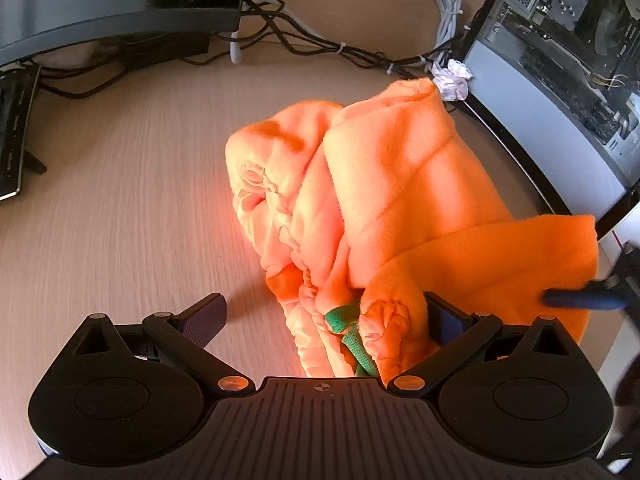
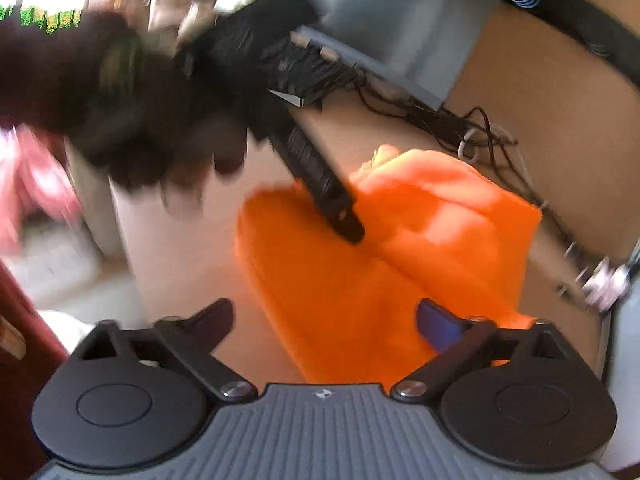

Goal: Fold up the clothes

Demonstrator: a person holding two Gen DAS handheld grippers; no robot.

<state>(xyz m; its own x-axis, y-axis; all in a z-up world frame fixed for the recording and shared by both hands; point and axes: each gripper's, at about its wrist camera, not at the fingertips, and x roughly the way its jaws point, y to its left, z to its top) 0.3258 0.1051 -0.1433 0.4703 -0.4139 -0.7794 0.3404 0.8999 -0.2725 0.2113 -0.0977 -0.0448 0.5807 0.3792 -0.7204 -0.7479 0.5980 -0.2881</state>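
An orange fleece garment (image 1: 400, 184) lies bunched on a pale wood-grain desk (image 1: 120, 200), its gathered waistband and a green drawstring (image 1: 348, 332) turned toward the left wrist camera. The left gripper (image 1: 324, 316) hangs over the near end of the heap with its jaws spread wide: one finger stands clear over bare desk, the other sits against the fleece beside the drawstring, and nothing is pinched between them. A fold of the garment runs out to the right edge of that view, where a dark blue fingertip (image 1: 580, 300) of the right gripper shows in front of the cloth. From the right wrist camera, which is heavily blurred, the right gripper (image 2: 324, 320) is also spread, with the orange cloth filling the gap between its fingers but neither pad pressing on it; whether the blue pad (image 2: 438, 326) touches the fleece cannot be told. The left gripper's black finger (image 2: 324, 184) reaches down onto the garment in that view, carried by a dark-sleeved arm (image 2: 100, 100). Behind the garment sit a tangle of black cables (image 1: 320, 44), a monitor's lower edge (image 1: 120, 8), a coiled white cable (image 1: 448, 12) and an open computer case (image 1: 568, 40) to the right, with a crumpled white paper (image 1: 452, 78) at its foot.
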